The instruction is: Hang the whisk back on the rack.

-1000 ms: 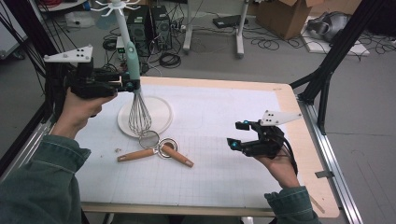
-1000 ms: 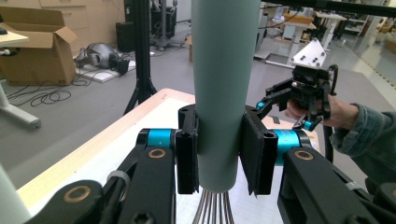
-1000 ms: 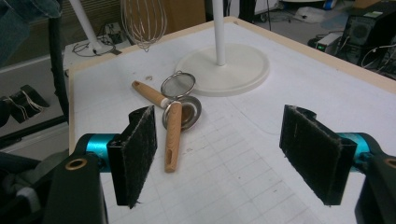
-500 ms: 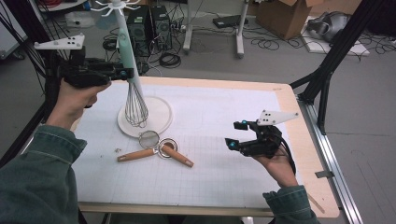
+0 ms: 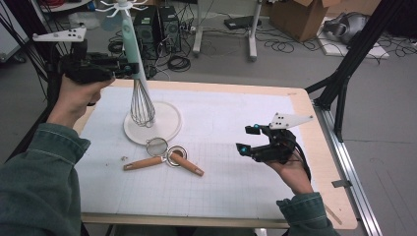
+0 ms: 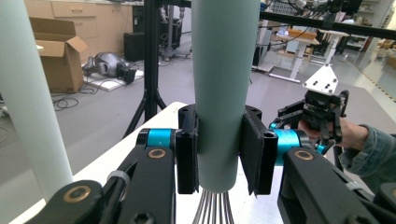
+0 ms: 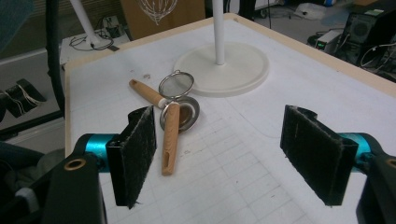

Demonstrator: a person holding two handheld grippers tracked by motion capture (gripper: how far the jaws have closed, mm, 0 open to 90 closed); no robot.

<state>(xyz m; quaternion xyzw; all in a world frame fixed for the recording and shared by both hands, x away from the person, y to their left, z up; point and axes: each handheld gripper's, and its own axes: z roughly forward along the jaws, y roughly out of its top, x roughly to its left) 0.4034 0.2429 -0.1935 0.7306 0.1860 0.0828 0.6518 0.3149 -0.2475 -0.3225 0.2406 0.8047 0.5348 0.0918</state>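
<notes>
My left gripper is shut on the pale teal handle of a wire whisk. The whisk hangs upright, its wires above the round base of a white hook stand. The stand's hooks spread out above the handle, and its pole rises just beside my left gripper. My right gripper hovers open over the mat's right half with nothing between its pads. Beyond the right gripper lie a small mesh strainer and a wooden-handled scoop.
The strainer and scoop lie crossed on the white grid mat, just in front of the stand base. Past the table's far edge the floor holds cables, computer towers and a cardboard box. A black frame leg stands at the right.
My left gripper has lifted the whisk higher and slightly left along the stand's pole. The right gripper has stayed put, open.
</notes>
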